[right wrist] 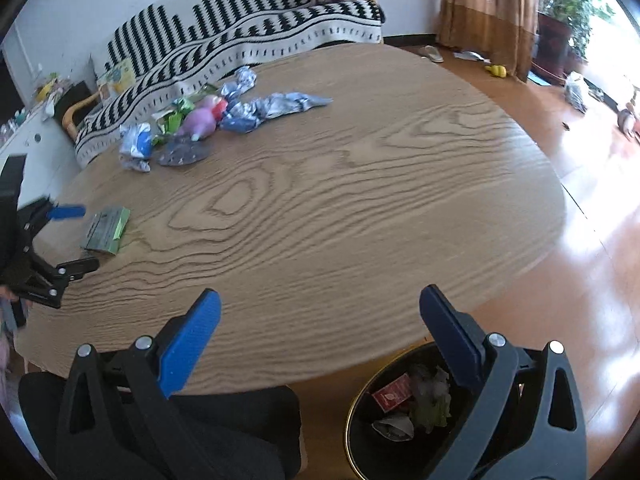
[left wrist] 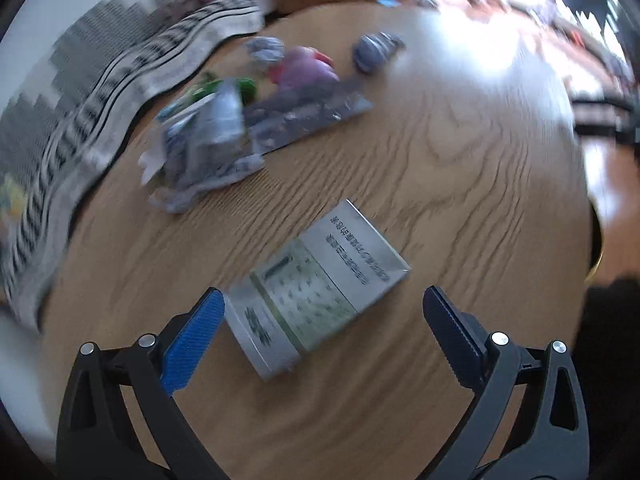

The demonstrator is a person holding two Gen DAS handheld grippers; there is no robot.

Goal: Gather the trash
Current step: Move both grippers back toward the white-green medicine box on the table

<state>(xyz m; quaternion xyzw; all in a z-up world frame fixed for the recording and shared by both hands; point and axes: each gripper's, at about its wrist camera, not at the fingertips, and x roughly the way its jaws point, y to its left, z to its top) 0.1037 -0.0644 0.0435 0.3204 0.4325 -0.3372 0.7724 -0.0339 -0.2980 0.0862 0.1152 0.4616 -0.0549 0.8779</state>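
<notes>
My left gripper gapes wide over a flat silver packet lying on the wooden table, the packet just touching my blue pad at nine o'clock; crumpled wrappers lie heaped at eleven o'clock, near a striped sofa; my right gripper also spreads wide, empty, and a black bin of trash sits at five o'clock beside the table edge.
</notes>
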